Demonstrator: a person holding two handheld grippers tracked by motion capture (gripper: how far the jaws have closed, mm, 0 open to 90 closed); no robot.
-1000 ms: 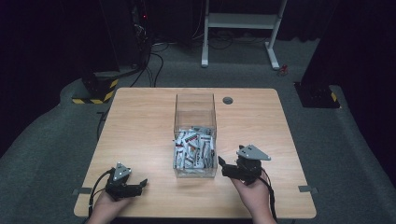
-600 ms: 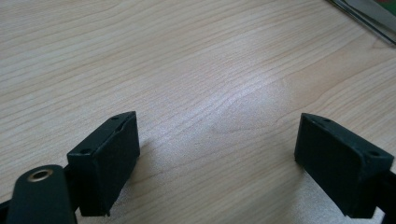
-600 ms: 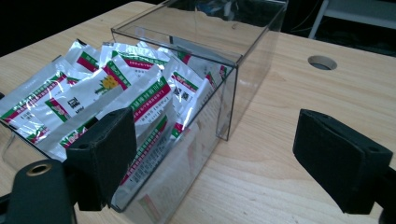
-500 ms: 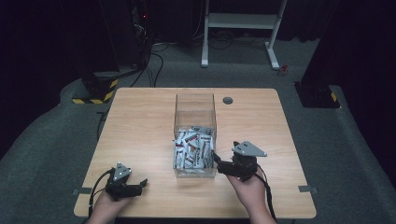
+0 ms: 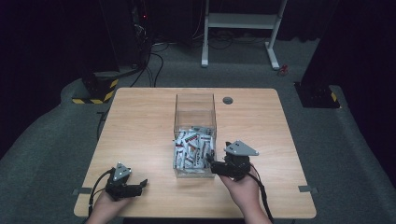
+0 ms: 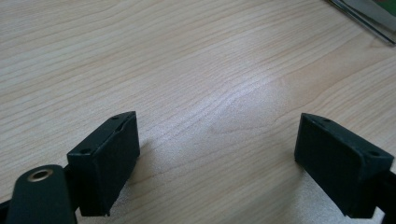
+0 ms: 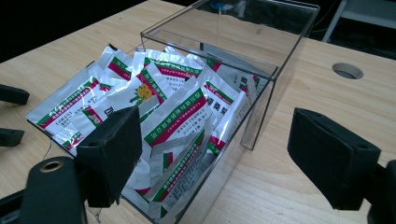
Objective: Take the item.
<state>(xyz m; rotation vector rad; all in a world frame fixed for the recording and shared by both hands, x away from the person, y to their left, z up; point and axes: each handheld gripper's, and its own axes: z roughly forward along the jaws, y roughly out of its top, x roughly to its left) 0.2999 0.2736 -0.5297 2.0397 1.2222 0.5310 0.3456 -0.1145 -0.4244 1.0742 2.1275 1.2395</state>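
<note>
Right tongs (image 5: 208,162) spread, just been closing slightly, nothing between, at clear box (image 5: 194,135) of sachets (image 7: 154,112); left tongs (image 5: 141,185) spread on worktop (image 5: 140,126).

Table (image 5: 140,121) brightly lit, surroundings dark; packets (image 7: 154,107) glare, edges perhaps soft.

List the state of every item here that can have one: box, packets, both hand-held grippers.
Clear plastic box: upright on the table, open at the top, near part filled.
Sachets: piled loosely inside the box, sealed, none gripped.
Left hand-held gripper: open, empty, low over bare wood.
Right hand-held gripper: open, jaws just closing slightly, nothing between them, beside the box's near corner.
</note>
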